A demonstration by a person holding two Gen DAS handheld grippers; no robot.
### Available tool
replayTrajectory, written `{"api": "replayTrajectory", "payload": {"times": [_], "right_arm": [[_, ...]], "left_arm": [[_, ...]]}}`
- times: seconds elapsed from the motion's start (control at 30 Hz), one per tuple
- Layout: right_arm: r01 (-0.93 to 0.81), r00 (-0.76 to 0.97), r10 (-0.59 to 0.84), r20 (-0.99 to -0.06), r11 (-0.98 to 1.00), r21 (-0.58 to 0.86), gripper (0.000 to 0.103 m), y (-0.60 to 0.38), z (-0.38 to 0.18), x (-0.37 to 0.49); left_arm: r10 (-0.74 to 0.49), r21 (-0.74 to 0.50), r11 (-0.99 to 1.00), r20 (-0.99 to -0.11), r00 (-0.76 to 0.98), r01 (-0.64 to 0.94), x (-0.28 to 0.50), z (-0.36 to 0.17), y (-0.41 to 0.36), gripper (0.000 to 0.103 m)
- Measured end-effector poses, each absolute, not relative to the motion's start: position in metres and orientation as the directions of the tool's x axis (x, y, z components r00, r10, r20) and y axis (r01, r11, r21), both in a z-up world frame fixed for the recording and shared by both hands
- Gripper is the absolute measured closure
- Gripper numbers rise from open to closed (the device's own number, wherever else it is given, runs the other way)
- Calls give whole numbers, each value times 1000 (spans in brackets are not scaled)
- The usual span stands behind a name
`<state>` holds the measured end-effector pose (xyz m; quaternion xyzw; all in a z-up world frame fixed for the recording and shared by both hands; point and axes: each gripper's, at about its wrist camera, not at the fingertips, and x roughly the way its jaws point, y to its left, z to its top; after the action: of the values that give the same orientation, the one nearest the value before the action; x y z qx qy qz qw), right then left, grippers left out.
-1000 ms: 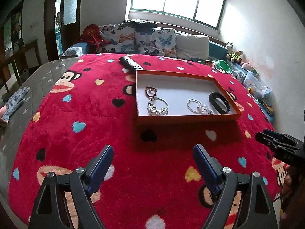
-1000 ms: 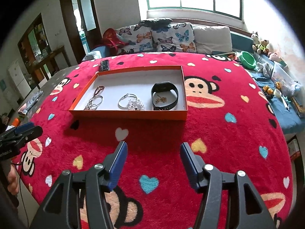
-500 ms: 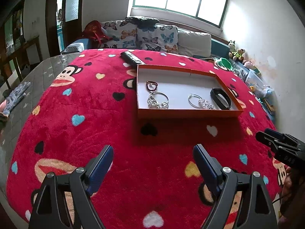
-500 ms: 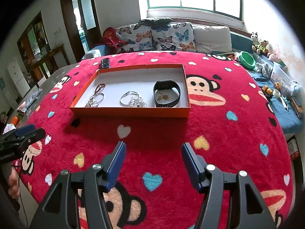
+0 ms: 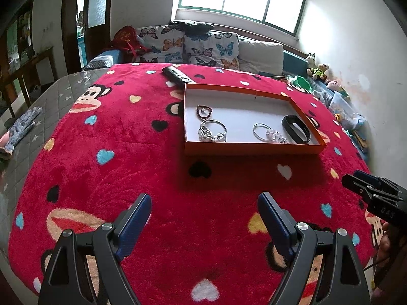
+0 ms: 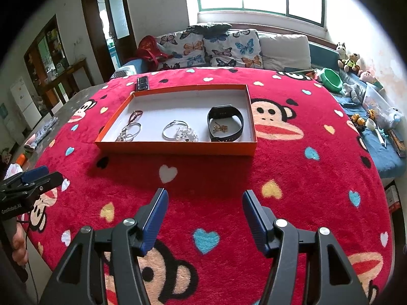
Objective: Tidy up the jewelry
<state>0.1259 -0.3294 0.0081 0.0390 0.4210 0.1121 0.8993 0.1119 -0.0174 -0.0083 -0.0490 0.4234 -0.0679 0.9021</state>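
In the right wrist view, the left gripper [image 6: 38, 178] is poking in at the left edge, a hand [image 6: 19, 249] showing below it; its jaws cannot be judged from that side. In the left wrist view, the left gripper [image 5: 203, 218] is hanging over the red blanket [image 5: 127, 178] at the bottom of the frame, jaws standing wide apart with nothing between them. Right of centre in the upper half, the orange box [image 5: 254, 150] is lying on the blanket. Inside it, from left to right, a dark red heart ring [image 5: 203, 111], a bunch of silver rings [image 5: 212, 132], a silver bangle with clear beads [image 5: 269, 133] and a black wristband [image 5: 296, 128] are resting. A remote control [image 5: 176, 74] is lying just beyond the box's far left corner. The right gripper [image 6: 204, 216] is hovering low in its own view, jaws apart and empty.
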Motion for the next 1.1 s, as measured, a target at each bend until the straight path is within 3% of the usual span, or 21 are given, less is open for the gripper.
{"api": "replayTrajectory", "payload": {"times": [1.1], "right_arm": [[-170, 612, 244, -752, 969, 177, 36, -327, 3, 125]], "left_arm": [[-165, -140, 986, -771, 616, 90, 113, -16, -22, 12]]}}
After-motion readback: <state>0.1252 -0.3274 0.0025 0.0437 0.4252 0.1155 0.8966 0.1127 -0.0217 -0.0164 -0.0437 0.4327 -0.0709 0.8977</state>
